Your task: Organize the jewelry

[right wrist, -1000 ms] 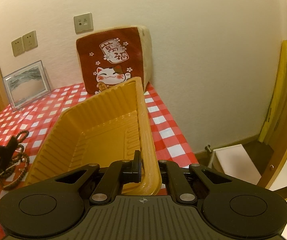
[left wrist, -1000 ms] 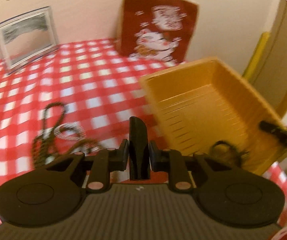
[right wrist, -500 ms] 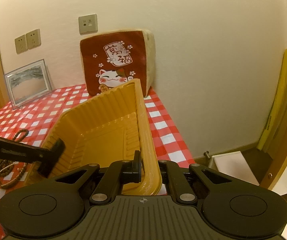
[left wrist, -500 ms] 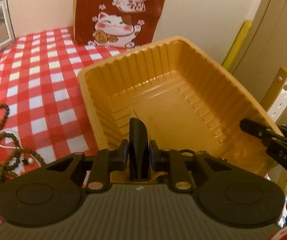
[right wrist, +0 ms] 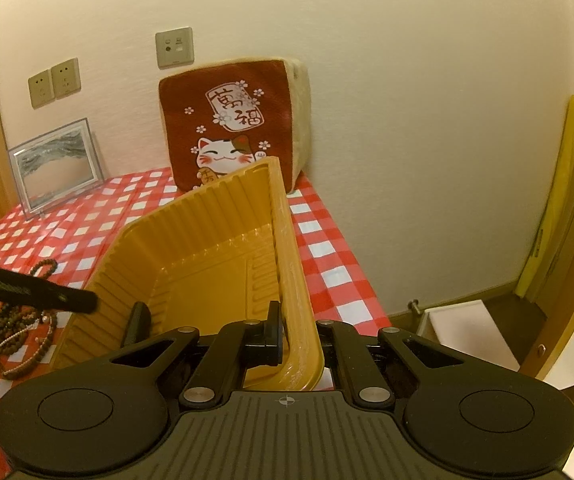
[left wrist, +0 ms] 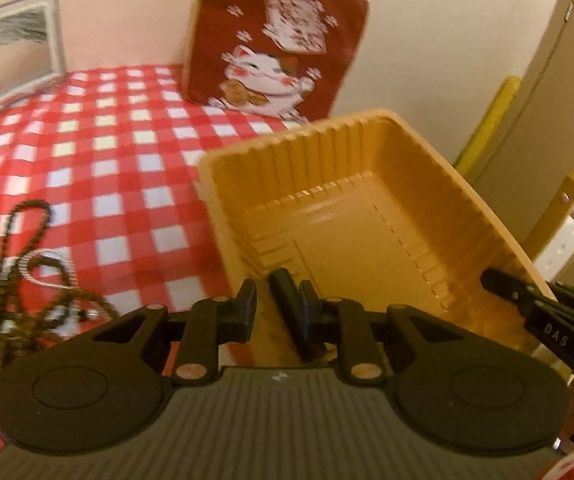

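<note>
Holding the yellow tray [right wrist: 207, 264] by its right wall, your right gripper [right wrist: 293, 330] has its jaws closed on the ribbed rim; only the inner finger [right wrist: 273, 320] shows, the outer one is hidden behind the wall. The tray is tilted, its right side raised. Its near end is cut off by the gripper body, so you cannot tell whether that end touches the surface [right wrist: 327, 256].

Your left gripper [left wrist: 273, 300] sits at the tray's [left wrist: 367, 232] near left corner. Jaws are partly open, with a clear gap. Its left finger [left wrist: 247, 304] is outside the wall, its right finger [left wrist: 287, 308] over the tray interior. Nothing visible between them. In the right wrist view, one finger of it crosses in from the left edge and another stands inside the tray; the rest is out of frame.

The tray floor that shows is bare; the near strip is hidden behind both gripper bodies.

The jewelry: a tangle of dark bead strands [left wrist: 15, 280] with a pale chain lies on the red-checked surface [left wrist: 107, 152] left of the tray, apart from it. It is motion-blurred in the left view, so single pieces are hard to separate. The right wrist view shows the bead strands [right wrist: 19, 332] more sharply, partly behind the left gripper's finger.

Behind the tray, a cat-print cushion [right wrist: 231, 128] leans on the wall, with a framed picture [right wrist: 57, 164] to its left.
</note>
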The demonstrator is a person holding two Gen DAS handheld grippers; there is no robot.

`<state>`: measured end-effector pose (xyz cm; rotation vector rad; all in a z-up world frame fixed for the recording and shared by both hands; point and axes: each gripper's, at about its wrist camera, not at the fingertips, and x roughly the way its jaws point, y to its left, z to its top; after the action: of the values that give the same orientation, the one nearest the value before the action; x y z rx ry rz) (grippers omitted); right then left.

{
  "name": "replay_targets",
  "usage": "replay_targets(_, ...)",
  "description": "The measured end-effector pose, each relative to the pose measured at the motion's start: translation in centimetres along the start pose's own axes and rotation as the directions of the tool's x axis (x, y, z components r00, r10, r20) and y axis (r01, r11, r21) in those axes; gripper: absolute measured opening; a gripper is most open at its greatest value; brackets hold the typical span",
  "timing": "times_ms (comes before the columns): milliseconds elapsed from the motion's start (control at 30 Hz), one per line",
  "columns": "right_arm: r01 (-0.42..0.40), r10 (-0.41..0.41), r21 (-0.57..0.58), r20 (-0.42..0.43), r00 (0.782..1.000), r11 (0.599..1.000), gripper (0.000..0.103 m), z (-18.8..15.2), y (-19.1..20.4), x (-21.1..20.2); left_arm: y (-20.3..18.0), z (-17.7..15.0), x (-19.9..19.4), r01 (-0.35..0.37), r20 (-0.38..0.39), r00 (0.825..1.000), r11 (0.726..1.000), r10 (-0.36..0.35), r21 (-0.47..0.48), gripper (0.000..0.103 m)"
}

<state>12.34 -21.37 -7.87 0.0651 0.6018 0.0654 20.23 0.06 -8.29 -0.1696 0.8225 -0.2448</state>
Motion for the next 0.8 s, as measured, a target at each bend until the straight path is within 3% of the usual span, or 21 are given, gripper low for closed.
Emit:
replay_targets(133, -0.002, 0.002, 0.002, -0.002, 1.000, 1.000, 0.005, 0.0, -0.1, 0.1, 2.4, -0.6, -2.1, -0.056, 0.019, 0.998, 0.997, 0.058, -0.056, 0.020)
replay_targets(400, -0.002, 0.002, 0.004, -0.004, 1.000, 1.000, 0.005, 0.0, -0.1, 0.1, 7.1, -3.3, -4.3, -0.199, -0.023, 0.980, 0.976, 0.198, -0.091, 0.020)
replay_targets(800, 0.004, -0.004, 0.004, -0.009, 1.000, 1.000, 0.005, -0.1, -0.2, 0.1, 7.3, -4.8, -2.1, -0.211, -0.047, 0.976, 0.977, 0.212, 0.027, 0.020)
